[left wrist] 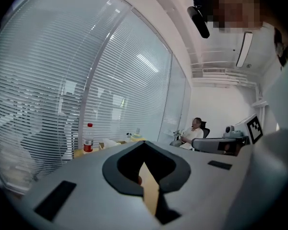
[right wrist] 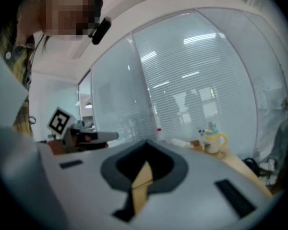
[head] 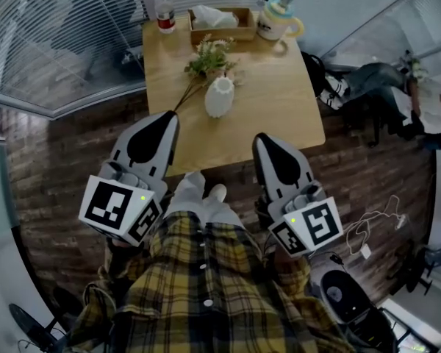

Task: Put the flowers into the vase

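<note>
In the head view a white ribbed vase stands upright near the middle of the wooden table. A bunch of small pale flowers with green leaves lies just behind it, its stems running toward the table's near left edge. My left gripper hovers at that near left edge, close to the stem ends, with its jaws shut and nothing in them. At the near right edge is my right gripper, its jaws also together and empty. Both gripper views look level over the tabletop, past the left gripper and the right gripper.
At the table's far edge stand a red-capped bottle, a wooden tissue box and a yellow-and-white mug. Glass walls with blinds run along the left. A seated person is to the right. My legs are below the table's near edge.
</note>
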Demonstrator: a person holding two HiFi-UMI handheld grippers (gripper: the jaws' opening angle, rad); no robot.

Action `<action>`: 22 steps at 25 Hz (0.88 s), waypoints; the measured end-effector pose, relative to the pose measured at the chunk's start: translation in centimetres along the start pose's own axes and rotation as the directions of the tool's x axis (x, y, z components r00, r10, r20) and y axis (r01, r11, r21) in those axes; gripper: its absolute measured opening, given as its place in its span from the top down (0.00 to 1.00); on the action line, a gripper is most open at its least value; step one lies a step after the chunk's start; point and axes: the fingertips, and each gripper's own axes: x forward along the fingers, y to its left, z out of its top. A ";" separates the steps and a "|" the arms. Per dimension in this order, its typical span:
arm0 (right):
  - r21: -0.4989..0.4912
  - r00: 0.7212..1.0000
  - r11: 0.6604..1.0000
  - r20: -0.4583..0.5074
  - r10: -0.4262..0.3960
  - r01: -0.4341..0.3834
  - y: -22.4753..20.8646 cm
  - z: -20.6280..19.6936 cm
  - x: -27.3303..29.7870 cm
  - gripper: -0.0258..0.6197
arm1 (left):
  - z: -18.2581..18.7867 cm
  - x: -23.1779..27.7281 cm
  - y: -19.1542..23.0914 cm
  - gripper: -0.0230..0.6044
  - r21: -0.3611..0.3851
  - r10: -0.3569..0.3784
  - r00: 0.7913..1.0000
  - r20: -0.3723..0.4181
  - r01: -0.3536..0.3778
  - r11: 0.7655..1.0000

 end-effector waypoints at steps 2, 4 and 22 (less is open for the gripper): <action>-0.006 1.000 1.000 -0.003 -0.019 0.019 -0.9 0.3 1.2 0.94 | 0.3 0.9 1.3 0.95 -0.006 -0.005 1.000 -0.001 0.005 1.000; -0.012 0.999 0.999 -0.006 -0.042 0.042 -2.0 0.7 2.5 0.94 | 0.9 1.8 2.9 0.95 -0.013 -0.005 1.000 0.003 0.005 1.000; -0.032 0.988 0.988 -0.027 -0.149 0.148 -6.2 3.3 11.2 0.94 | 2.2 7.9 11.2 0.95 0.009 -0.054 0.996 -0.065 0.055 0.998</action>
